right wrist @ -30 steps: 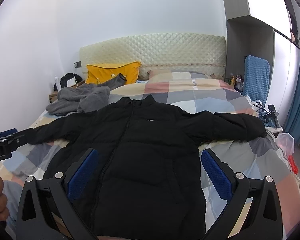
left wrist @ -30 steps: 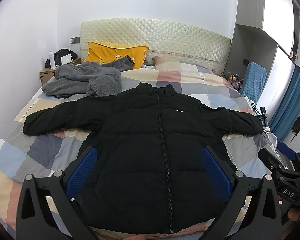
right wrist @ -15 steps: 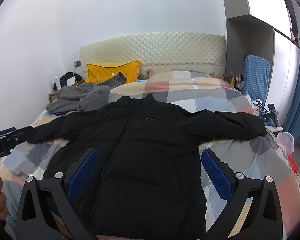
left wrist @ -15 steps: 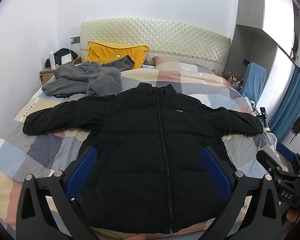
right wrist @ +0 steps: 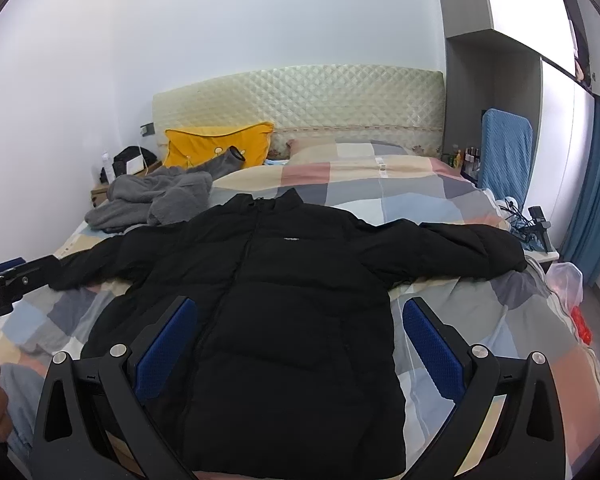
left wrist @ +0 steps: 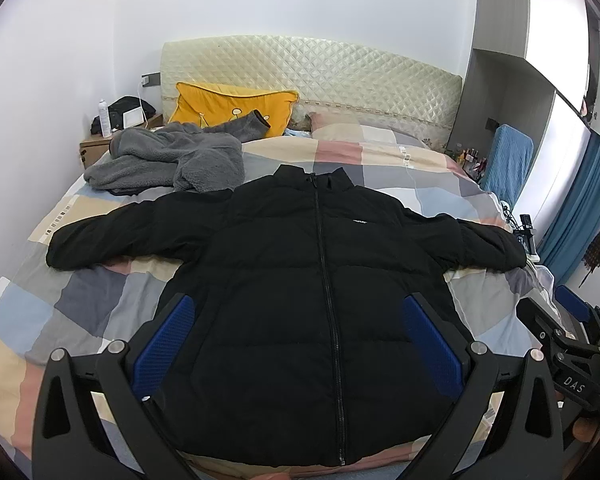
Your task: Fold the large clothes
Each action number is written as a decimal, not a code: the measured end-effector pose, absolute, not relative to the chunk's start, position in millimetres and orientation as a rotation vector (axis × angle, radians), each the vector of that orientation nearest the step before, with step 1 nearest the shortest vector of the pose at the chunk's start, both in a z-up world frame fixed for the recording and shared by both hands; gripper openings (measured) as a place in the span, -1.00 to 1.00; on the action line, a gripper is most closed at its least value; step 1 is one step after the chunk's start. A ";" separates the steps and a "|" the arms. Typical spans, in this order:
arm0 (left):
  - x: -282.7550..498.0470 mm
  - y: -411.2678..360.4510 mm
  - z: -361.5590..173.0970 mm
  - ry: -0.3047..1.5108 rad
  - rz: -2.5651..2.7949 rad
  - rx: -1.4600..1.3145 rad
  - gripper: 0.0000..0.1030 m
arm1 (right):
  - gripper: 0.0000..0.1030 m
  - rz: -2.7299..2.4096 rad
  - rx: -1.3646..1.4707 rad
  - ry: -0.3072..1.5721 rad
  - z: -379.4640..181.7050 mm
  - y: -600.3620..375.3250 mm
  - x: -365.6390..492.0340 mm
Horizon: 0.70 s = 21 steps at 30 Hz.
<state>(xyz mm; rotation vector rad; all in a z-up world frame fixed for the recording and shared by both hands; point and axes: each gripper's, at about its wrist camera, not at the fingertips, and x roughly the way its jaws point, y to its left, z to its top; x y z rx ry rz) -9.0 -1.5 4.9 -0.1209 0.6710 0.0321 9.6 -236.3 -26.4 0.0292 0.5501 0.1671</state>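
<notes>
Black puffer jacket point(left wrist: 316, 280) lies flat, zipped, sleeves outstretched, on the bed point(left wrist: 80, 312). Left gripper point(left wrist: 300, 340) and right gripper point(right wrist: 300, 340) hover above its lower body, fingers point(left wrist: 164, 344) spread wide, holding nothing.

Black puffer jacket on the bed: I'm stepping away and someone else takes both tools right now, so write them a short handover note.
Left tool: open, empty, held above the jacket's lower front.
Right tool: open, empty, over the jacket's lower right side.
Black puffer jacket: lies flat, front up, zipped, on the checked bedspread, collar toward the headboard, both sleeves spread out sideways.
Grey fleece garment: crumpled in a heap near the yellow pillow, unfolded.
Done: jacket laid out.
Left: no fold made yet. I would probably fold the sleeves in first, then the body; the fleece may come after.
</notes>
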 end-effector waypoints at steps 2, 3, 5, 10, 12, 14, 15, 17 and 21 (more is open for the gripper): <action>-9.9 -1.3 5.2 0.671 0.037 -0.119 1.00 | 1.00 0.168 0.034 0.552 -26.5 -236.8 10.5; -2.4 0.1 3.0 0.675 0.038 -0.118 1.00 | 1.00 0.166 0.033 0.552 -26.7 -236.8 10.6; -1.7 0.2 2.4 0.677 0.040 -0.118 1.00 | 1.00 0.166 0.029 0.553 -27.1 -236.9 11.5; -1.4 2.6 1.2 0.679 0.038 -0.120 1.00 | 1.00 0.166 0.029 0.551 -28.0 -237.2 9.6; -1.2 3.1 1.4 0.679 0.036 -0.120 1.00 | 1.00 0.165 0.028 0.552 -28.8 -237.1 9.6; -0.3 3.6 0.9 0.684 0.032 -0.121 1.00 | 1.00 0.164 0.026 0.553 -29.3 -236.7 8.5; -0.2 3.4 0.4 0.686 0.030 -0.120 1.00 | 1.00 0.164 0.026 0.552 -29.3 -236.9 8.3; 0.0 1.9 -0.3 0.690 0.026 -0.122 1.00 | 1.00 0.165 0.029 0.552 -29.7 -237.1 8.5; -0.4 1.5 -0.8 0.691 0.023 -0.117 1.00 | 1.00 0.164 0.027 0.552 -29.2 -236.1 8.4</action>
